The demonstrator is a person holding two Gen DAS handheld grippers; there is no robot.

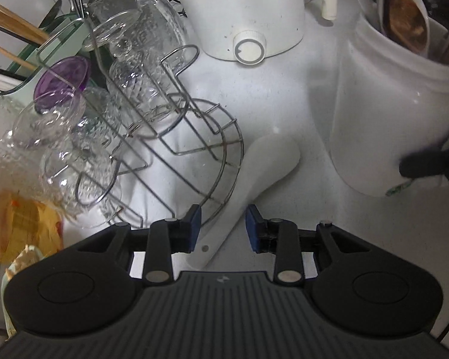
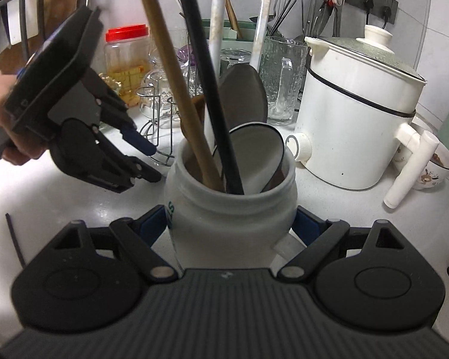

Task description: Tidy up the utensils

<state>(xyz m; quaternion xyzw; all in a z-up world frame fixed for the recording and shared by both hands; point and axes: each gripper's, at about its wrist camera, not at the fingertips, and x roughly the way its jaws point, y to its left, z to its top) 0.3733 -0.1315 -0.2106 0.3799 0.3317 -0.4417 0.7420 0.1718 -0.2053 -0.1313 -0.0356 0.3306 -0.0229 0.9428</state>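
Note:
A white rice spoon (image 1: pixel 263 164) lies on the white counter with its bowl pointing away. Its handle runs between the blue pads of my left gripper (image 1: pixel 223 227), which is open; the pads do not press it. The white utensil jar (image 1: pixel 389 113) stands to the right, with a fingertip (image 1: pixel 425 164) of my right gripper against its side. In the right wrist view my right gripper (image 2: pixel 230 223) is shut on that jar (image 2: pixel 230 218), which holds a wooden handle (image 2: pixel 170 74), a black handle (image 2: pixel 206 89) and white ladles. My left gripper (image 2: pixel 151 160) points down at the jar's left; the spoon is hidden there.
A wire rack (image 1: pixel 194 161) with upturned glasses sits left of the spoon. A white electric cooker (image 2: pixel 353 110) stands behind the jar, with a patterned bowl (image 2: pixel 434 167) to its right. A glass pitcher (image 2: pixel 280 77) and a red-lidded jar (image 2: pixel 127 56) line the back.

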